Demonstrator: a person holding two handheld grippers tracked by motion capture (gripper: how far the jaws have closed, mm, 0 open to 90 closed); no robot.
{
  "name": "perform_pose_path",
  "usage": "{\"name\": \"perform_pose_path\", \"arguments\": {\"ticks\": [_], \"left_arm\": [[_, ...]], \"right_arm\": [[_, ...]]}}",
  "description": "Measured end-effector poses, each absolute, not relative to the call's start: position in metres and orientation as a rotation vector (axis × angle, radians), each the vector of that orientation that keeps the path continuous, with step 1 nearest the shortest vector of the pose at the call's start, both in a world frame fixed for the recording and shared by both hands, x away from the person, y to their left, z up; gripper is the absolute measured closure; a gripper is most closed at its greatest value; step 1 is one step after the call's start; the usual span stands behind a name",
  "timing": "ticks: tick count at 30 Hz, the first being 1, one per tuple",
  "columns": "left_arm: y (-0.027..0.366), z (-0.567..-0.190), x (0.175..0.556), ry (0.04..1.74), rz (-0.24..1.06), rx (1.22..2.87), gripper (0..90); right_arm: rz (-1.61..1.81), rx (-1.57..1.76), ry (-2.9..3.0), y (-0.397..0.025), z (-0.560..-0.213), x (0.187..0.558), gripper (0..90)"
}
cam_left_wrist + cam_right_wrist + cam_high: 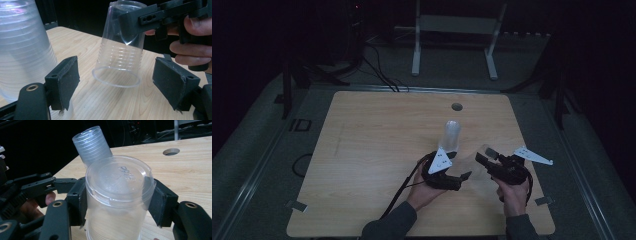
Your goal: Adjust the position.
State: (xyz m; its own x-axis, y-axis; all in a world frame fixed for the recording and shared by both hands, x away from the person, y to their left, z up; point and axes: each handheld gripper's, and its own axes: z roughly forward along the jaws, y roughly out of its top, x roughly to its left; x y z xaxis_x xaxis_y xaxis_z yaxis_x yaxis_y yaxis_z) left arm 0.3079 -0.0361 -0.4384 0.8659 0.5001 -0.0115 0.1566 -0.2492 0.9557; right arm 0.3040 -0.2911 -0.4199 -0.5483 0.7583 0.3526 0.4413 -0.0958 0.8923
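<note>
Worktop (362, 150) of pale wood is seen under dim light. A clear cup (117, 195), upside down, is clamped near its base by the right gripper (117, 205), toward four o'clock. The left gripper (120, 87) is held with jaws apart, beside a stack of cups (451, 135) at centre.

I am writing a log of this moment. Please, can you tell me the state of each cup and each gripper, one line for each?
Single clear cup: upside down, rim just above the table, tilted, clamped near its base.
Stack of cups: upside down, standing on the table, untouched.
Right gripper: shut on the single clear cup.
Left gripper: open, jaws wide apart, holding nothing, facing the cup.
</note>
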Motion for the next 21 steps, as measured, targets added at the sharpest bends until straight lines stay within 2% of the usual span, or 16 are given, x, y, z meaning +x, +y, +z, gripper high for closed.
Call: {"name": "perform_pose_path", "arguments": {"ticks": [21], "left_arm": [[-0.0436, -0.443, 0.3095, 0.476, 0.357, 1.792, 20.6]], "right_arm": [[1.823, 1.364, 1.886, -0.2926, -0.4242, 0.3032, 40.4]]}}
